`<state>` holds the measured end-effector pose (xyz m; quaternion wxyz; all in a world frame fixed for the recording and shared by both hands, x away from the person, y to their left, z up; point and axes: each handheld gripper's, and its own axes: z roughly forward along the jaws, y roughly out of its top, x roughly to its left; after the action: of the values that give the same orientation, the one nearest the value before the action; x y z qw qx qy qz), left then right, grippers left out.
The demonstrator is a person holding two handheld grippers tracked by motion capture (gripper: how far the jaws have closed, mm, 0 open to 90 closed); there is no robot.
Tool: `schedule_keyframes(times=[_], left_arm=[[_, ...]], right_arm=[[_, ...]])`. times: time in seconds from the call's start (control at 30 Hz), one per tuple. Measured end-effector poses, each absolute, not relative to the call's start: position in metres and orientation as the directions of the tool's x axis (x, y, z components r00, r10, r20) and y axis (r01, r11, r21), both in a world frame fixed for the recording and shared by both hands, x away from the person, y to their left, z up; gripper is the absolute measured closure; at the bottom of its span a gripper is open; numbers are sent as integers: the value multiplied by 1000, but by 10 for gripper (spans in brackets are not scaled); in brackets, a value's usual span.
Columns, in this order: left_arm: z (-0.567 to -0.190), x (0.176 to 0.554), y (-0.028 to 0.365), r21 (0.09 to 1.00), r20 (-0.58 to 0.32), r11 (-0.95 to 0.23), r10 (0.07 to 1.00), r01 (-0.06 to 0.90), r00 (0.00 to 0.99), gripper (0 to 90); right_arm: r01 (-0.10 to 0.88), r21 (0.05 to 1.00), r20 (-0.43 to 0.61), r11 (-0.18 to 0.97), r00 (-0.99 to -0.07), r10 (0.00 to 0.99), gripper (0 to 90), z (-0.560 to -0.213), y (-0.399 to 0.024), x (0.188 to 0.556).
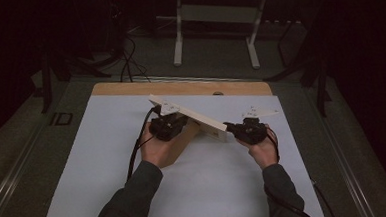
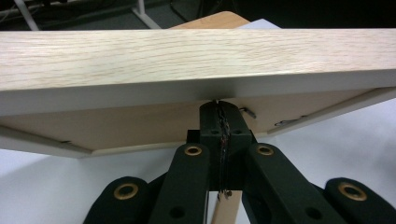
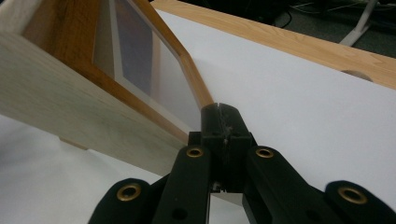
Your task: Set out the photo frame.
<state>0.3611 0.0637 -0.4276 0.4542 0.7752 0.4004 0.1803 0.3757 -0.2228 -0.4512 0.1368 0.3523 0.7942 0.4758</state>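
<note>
While tipped up on a slant over the white sheet (image 1: 84, 169), picture frame (image 1: 191, 117) near the middle of the table (image 1: 180, 86), caught between both claws; pale wood edge on top, glass (image 3: 135, 56) facing the right side, brown back (image 2: 140, 126) facing the left.

Left gripper (image 2: 220, 109) squeezed all the way shut, tips pushed up against the brown back just under the top edge; cannot tell about anything thin pinched between the pads. Right gripper (image 3: 220, 112) shut tight too, tips touching the front rim beside the glass; seems to be pressing, not grabbing.

Could go wrong from here: only propped and pushed, not really gripped, so could slide off the tips with one small wobble of either hand; could then drop flat on the sheet and crack the glass. Could also scratch the glass with a sideways skid of the right tips. Best to move slowly, keeping both pushes even.
</note>
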Motion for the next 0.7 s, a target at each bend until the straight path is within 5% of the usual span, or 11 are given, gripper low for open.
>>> schedule_keyframes(times=[0.7], left_arm=[[-425,358,49,839,-102,-287,752,463,652,900]], right_arm=[[405,852,97,333,-746,659,898,-445,-216,369]])
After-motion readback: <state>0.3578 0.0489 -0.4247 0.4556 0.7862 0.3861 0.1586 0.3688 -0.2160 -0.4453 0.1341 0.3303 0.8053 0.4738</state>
